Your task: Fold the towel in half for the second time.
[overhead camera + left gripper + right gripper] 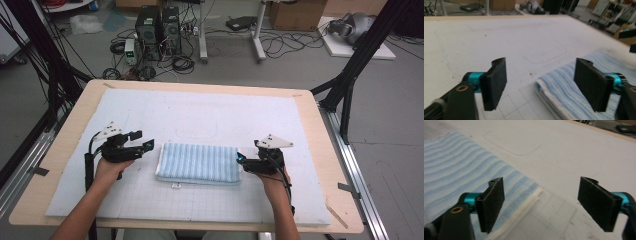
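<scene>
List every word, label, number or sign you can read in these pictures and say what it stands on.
No text can be read anywhere.
The small white tag at the near edge of the folded blue striped towel: too small to read.
The white mat bears a printed grid and faint pen outlines, no letters or numbers.
The cardboard boxes on the floor: any print too blurred.

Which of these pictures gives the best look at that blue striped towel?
The high view: the folded towel lies whole on the white mat, all four edges visible, between the two grippers. The left gripper view catches just one end of it, the right gripper view a striped stretch and its white hem.
</scene>
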Action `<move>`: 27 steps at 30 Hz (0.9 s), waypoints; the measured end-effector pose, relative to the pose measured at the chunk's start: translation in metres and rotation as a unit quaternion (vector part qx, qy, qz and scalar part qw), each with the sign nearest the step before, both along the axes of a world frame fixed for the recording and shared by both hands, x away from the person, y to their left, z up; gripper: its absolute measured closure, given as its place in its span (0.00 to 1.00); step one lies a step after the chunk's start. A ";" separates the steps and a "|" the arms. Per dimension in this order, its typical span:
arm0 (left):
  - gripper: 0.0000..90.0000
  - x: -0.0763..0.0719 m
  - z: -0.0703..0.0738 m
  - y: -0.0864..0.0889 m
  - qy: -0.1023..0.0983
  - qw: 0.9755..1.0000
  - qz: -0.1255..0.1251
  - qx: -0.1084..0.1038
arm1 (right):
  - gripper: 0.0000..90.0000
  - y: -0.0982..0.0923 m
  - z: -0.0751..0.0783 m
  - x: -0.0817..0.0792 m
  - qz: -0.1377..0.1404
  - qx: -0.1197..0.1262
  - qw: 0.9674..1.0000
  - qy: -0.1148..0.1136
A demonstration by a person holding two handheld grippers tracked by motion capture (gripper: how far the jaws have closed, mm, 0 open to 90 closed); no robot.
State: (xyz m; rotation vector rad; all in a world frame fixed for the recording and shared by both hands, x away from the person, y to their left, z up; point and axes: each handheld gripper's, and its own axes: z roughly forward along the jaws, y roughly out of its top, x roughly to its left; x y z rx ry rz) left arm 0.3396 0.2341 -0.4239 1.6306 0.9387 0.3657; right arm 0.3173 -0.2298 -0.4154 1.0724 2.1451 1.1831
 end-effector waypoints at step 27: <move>0.18 -0.018 0.006 0.014 -0.057 0.998 -0.015 0.000 | 0.13 -0.045 0.020 -0.035 -0.032 0.024 0.997 -0.068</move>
